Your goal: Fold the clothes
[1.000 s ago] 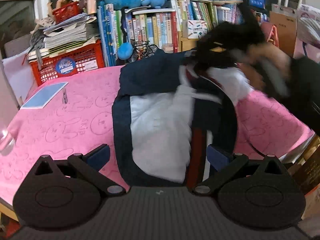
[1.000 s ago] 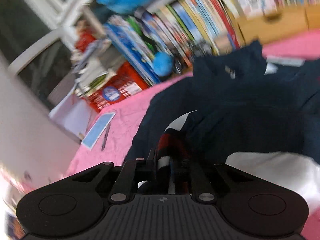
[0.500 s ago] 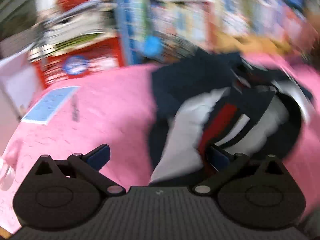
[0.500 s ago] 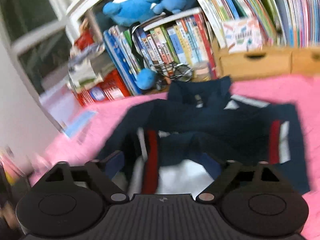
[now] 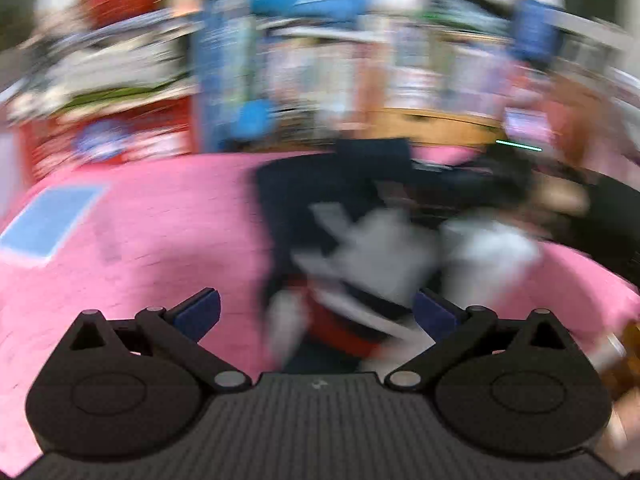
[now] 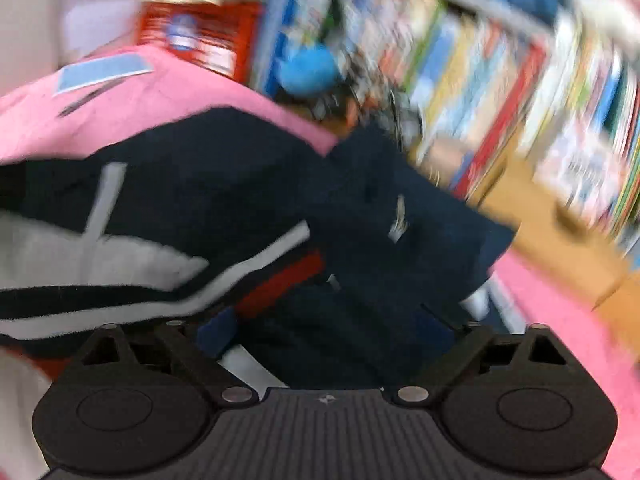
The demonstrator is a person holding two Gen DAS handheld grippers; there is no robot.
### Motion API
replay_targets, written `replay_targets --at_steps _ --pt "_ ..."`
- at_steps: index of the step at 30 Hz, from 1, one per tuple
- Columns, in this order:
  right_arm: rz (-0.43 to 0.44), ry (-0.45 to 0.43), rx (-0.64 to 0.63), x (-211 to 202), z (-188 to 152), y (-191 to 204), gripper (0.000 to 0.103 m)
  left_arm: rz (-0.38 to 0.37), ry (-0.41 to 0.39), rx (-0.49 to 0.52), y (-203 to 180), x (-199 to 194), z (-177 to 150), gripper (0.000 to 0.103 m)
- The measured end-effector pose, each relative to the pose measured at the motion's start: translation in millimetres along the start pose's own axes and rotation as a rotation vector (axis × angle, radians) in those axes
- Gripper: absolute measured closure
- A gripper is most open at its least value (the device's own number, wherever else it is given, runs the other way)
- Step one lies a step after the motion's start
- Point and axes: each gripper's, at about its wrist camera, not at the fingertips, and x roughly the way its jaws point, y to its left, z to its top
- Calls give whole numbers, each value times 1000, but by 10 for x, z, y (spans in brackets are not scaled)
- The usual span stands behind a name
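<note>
Pink cloth [image 5: 160, 240] carries one jacket [image 6: 224, 184], navy with white and red bands, bunched up mid-table. Two grippers: left gripper [image 5: 316, 312] gaping wide with nothing between its fingers, right gripper [image 6: 332, 332] just as wide over the navy fabric, gripping none. One blue card [image 5: 48, 224] lies flat; one red basket [image 6: 200, 36] holds blurred papers.

Left black two-finger gripper [image 5: 316, 312], blue-padded fingers spread wide, nothing clamped between them. Right black two-finger gripper [image 6: 326, 330], likewise spread wide, jaws parted; both views motion-blurred.
</note>
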Motion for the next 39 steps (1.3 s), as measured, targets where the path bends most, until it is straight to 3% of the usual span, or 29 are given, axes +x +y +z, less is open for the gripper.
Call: replay_targets --at_steps 1,3,7,8,10,11,12,13,14,15,17,20,23,24,25,26,27,29,31,32,33,36,39 --pt "3 12 81 -1 -3 -15 62 28 2 25 -55 51 -13 0" --pt "-30 -1 169 -112 -24 -12 83 85 7 76 -164 153 -38 0" --pt "-83 -159 294 -788 -157 -260 87 199 17 178 -382 356 -89 0" --pt "-84 -193 345 -964 -212 -402 87 212 20 156 -312 418 -43 0" --pt "-108 -243 419 -1328 -377 -648 83 193 29 73 -144 547 47 0" --pt "-103 -226 398 -1419 -462 -714 79 168 40 28 -66 612 71 0" --pt "-98 -206 376 -1500 -546 -775 58 144 51 -16 12 676 94 0" --pt "-91 -172 345 -1511 -623 -800 25 119 62 -61 90 740 118 0" --pt "-94 -137 309 -1502 -709 -812 12 94 73 -106 168 804 141 0" --pt "-106 -98 266 -1477 -795 -795 7 69 83 -150 246 869 165 0" --pt "-153 -62 221 -1434 -885 -748 7 30 95 -229 377 977 217 0" --pt "-163 -115 189 -1414 -880 -710 6 1 62 -260 397 1009 326 0" --pt "-107 -166 121 -1332 -810 -674 6 -42 56 -204 316 1105 498 0" --pt "-74 -176 101 -1292 -780 -658 21 -39 76 -182 265 1184 516 0" --pt "7 -153 130 -1232 -752 -641 50 -34 97 -161 213 1268 528 0" --pt "86 -132 158 -1172 -727 -619 57 -30 119 -140 161 1352 540 0" --pt "148 -123 173 -1110 -726 -568 57 -14 135 -123 126 1420 512 0" --pt "156 -112 123 -1013 -766 -470 58 20 166 -88 61 1551 444 0" --pt "8 -46 94 -843 -820 -529 60 19 158 -96 103 1575 397 0" --pt "-105 -5 135 -751 -856 -684 55 17 152 -101 128 1582 374 0" --pt "-202 28 181 -678 -888 -835 35 9 148 -111 153 1574 365 0" --pt "-154 -15 411 -843 -909 -1186 34 22 161 -110 155 1493 393 0" --pt "-152 -155 278 -1170 -747 -1015 30 47 133 -63 59 1279 474 0"
